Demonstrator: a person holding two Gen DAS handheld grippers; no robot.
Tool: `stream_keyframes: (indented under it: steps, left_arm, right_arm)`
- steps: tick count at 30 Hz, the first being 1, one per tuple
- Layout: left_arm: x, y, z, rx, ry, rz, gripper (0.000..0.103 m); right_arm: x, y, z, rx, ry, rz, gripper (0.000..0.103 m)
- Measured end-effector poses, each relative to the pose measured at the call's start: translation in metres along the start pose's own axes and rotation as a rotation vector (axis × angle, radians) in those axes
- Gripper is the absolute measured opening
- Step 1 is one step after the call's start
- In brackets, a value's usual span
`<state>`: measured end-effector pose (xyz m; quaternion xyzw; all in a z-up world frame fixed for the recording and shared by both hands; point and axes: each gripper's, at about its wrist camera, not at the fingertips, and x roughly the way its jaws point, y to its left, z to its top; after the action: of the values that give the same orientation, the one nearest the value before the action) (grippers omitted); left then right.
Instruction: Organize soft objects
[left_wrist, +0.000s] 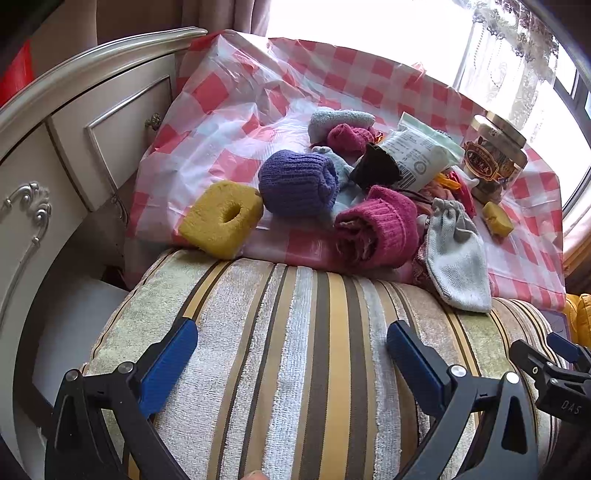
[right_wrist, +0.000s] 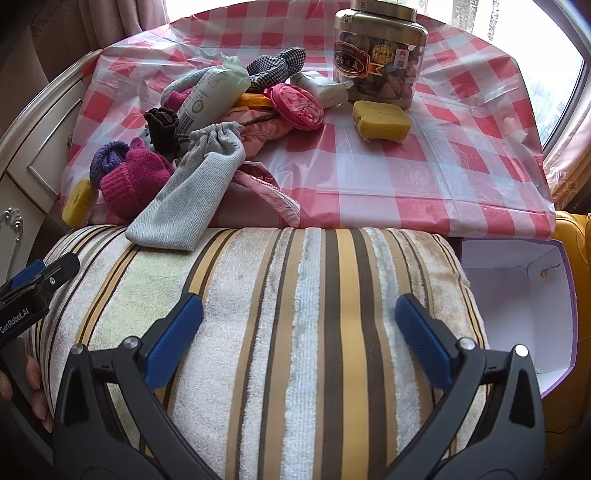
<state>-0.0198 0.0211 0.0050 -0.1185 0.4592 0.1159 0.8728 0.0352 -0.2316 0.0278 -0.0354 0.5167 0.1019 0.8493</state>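
A pile of soft things lies on the red-checked cloth (left_wrist: 229, 92): a purple knit roll (left_wrist: 297, 182), a magenta knit roll (left_wrist: 376, 227), a grey drawstring pouch (left_wrist: 456, 254), a yellow sponge with a hole (left_wrist: 221, 218), a small yellow sponge (right_wrist: 380, 120). My left gripper (left_wrist: 291, 358) is open and empty above the striped cushion (left_wrist: 295, 350). My right gripper (right_wrist: 299, 332) is open and empty above the same cushion (right_wrist: 280, 332). The pile also shows in the right wrist view, with the pouch (right_wrist: 192, 195) hanging over the cushion's far edge.
A glass jar (right_wrist: 380, 55) stands at the back of the cloth, with a white packet (left_wrist: 417, 155) and a pink round case (right_wrist: 297, 105) nearby. An open white box (right_wrist: 517, 306) sits right of the cushion. A cream cabinet (left_wrist: 74, 147) stands at the left.
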Motion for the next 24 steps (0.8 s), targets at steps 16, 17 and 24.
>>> stream_keyframes:
  steps: [16,17,24]
  left_arm:
    - [-0.004,0.005,0.001,-0.023,-0.025,-0.035,0.102]
    - [-0.004,0.005,0.002,-0.022,-0.026,-0.038,0.102]
    - [-0.007,0.008,0.009,-0.019,-0.055,-0.029,0.095]
  right_arm:
    - [-0.001,0.000,0.000,0.005,-0.002,0.001,0.103]
    - [-0.001,0.000,0.000,0.005,-0.002,0.002,0.103]
    - [-0.001,0.000,-0.001,0.007,-0.009,0.002,0.103]
